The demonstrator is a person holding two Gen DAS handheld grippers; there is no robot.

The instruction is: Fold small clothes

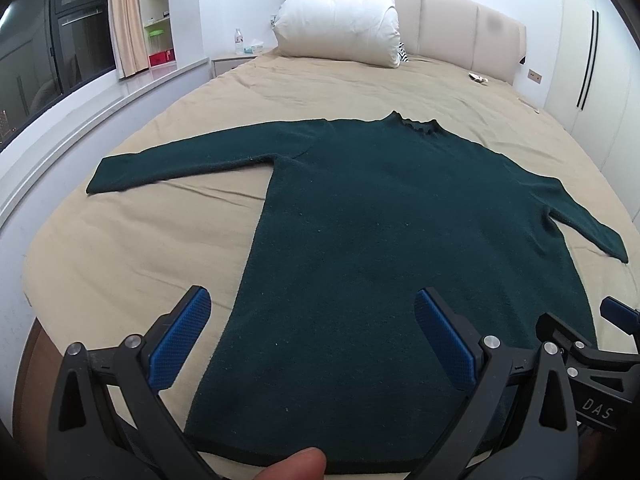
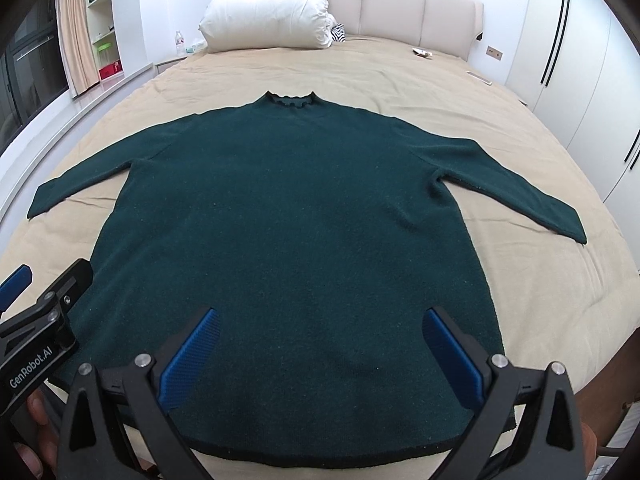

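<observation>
Both tools hang with their jaws spread wide and nothing between them. The left gripper (image 1: 312, 320) hovers over the lower left part of the dark green sweater (image 1: 400, 240), one blue pad (image 1: 180, 344) above bare sheet just off the sweater's side edge, the other above the knit. The right gripper (image 2: 320, 344) hovers over the lower middle of the sweater (image 2: 288, 220), both its pads above the fabric. Whether either one touches the cloth cannot be told. The two tools sit close together near the sweater's hem; each shows at the edge of the other's view. A fingertip (image 1: 296, 466) pokes up just below the hem in the left view.

The sweater lies flat and face up on the tan bedsheet (image 1: 120, 248), hem toward the foot of the bed, ruffled collar (image 2: 290, 100) pointing toward the headboard (image 2: 400, 12). Both sleeves are stretched out to the sides, angled slightly down from the shoulders.

Beyond the collar, a plump white pillow (image 2: 268, 16) leans against the headboard. To the sweater's left, past the bed edge, stand a water bottle (image 1: 239, 40) on a nightstand, a curtain (image 1: 124, 16) and a dark window (image 1: 40, 40). To its right runs a white wardrobe (image 2: 580, 60).
</observation>
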